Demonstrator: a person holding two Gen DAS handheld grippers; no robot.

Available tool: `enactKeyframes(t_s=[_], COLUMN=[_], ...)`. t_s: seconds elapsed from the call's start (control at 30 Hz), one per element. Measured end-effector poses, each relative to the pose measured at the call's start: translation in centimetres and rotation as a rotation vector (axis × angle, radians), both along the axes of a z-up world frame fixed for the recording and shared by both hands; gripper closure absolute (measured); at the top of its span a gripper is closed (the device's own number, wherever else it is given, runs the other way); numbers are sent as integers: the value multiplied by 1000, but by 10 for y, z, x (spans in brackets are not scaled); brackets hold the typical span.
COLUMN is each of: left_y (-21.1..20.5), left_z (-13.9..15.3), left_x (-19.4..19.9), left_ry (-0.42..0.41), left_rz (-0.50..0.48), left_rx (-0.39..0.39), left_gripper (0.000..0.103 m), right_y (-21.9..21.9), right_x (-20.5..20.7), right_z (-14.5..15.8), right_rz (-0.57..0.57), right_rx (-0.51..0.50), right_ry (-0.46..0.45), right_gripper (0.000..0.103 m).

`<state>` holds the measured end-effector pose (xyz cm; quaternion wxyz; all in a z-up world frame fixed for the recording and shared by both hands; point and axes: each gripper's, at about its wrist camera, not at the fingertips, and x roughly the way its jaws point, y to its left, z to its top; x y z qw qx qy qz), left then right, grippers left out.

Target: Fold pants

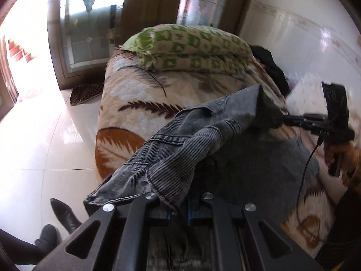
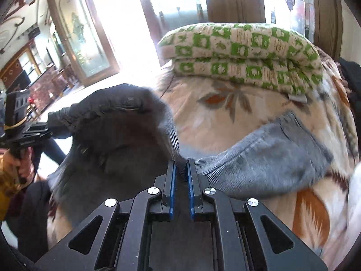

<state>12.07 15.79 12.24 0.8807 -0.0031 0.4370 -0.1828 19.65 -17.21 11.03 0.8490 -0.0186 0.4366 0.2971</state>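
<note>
Grey corduroy pants lie partly lifted over a leaf-patterned bed. My left gripper is shut on the pants' edge, the cloth draped over its fingers. My right gripper is shut on another part of the pants, holding them above the blanket. In the left wrist view the right gripper pinches the far corner of the raised cloth. In the right wrist view the left gripper holds the dark bunched end at the left.
A leaf-patterned blanket covers the bed. A green-checked folded quilt lies at its head. Dark clothing sits by the wall. Slippers and my boots are on the tiled floor.
</note>
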Motion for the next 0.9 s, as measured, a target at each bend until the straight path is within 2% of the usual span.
enactKeyframes(t_s=[0.13,0.23,0.27,0.33,0.4,0.43,0.47,0.6,0.67,0.8,0.83,0.87,0.9], left_y=[-3,4,6,5,0,-2,-3,-4,-3,0,0,1,2], left_z=[-3,-8,-11,-16,-20,-21,-23,-28,-30,-32,-32,-31,-29], left_x=[-31,-47,-50,-56,-59,-59,-59,-57,-56,-52,-52,-51,-51], left_ry=[19,41,48,57,61,67,72,83,88,97,96,93,89], left_rz=[-27,-14,-10,-3,-3,0,4,18,28,41,41,42,41], left_rx=[51,32,26,34,51,57,59,61,55,55,54,54,53], left_gripper=[92,92,92,92,92,92,92,92,92,92,92,92,92], right_y=[-9,-8,-10,-22,-36,-40,-46,-45,-36,-25,-24,-23,-24], right_x=[-51,-74,-74,-64,-49,-44,-34,4,19,35,37,36,32], right_z=[-4,-19,-24,-37,-46,-48,-52,-68,-77,-98,-97,-94,-91], right_rz=[21,22,-3,-103,-241,-283,-362,-482,-500,-511,-512,-518,-517], right_rx=[9,1,12,111,187,210,237,294,271,266,241,204,189], right_ry=[50,84,95,183,214,214,209,255,284,345,328,309,293], right_gripper=[95,95,95,91,71,51,41,43,50,52,57,79,92])
